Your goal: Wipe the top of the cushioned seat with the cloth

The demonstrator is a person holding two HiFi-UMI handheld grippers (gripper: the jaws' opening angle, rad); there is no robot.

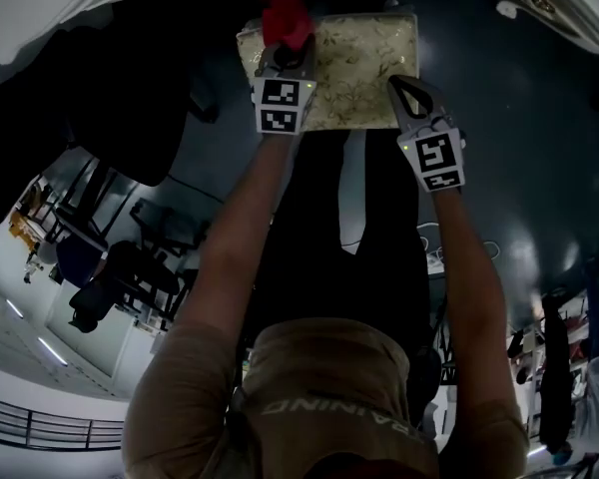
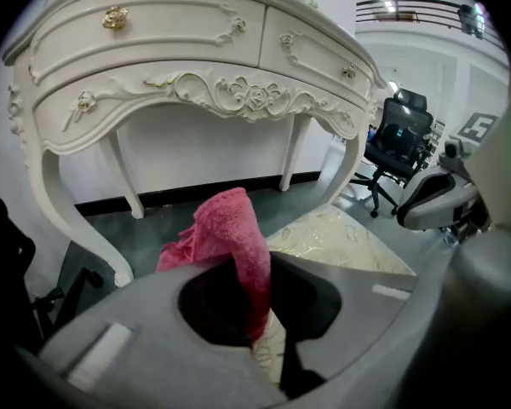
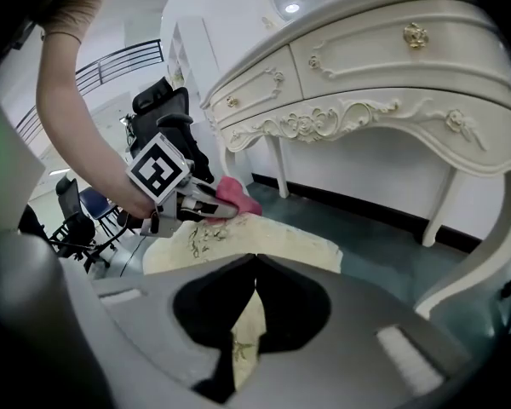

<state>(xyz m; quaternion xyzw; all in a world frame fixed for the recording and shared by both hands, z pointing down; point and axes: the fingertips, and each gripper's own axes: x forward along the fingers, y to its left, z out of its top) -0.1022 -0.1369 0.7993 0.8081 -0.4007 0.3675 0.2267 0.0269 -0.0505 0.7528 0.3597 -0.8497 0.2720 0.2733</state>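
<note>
Left claw: the left claw [image 1: 285, 56] was clamped on a crumpled red terry cloth [image 1: 287, 18]. In the left gripper view the cloth [image 2: 232, 233] ran down between the two jaws, with a bunch of it standing up above them.
Cloth position: it sat at the far left corner of the rectangular cushioned seat in cream fabric with a gold leaf pattern [image 1: 359, 68]. From the right gripper view its loose end [image 3: 236, 197] appeared to touch the fabric there, with the left claw [image 3: 224, 210] low over that corner.
Seat: it stood on a dark grey-green floor [image 1: 539, 168], in front of the person and between the two outstretched arms. Most of its top [image 3: 264, 245] lay bare.
Right claw: the right claw [image 1: 407, 90] had its jaws together and held nothing. It was over the seat's near right edge. In its own view [image 3: 255, 260] only seat fabric showed through the slit below the jaw tips.
Behind: a white carved dressing table with curved legs [image 2: 196, 92] stood just beyond the seat, with a gold drawer knob [image 2: 113, 17] on its front.
Far right: a black office chair [image 2: 400, 139] stood well apart from the seat.
</note>
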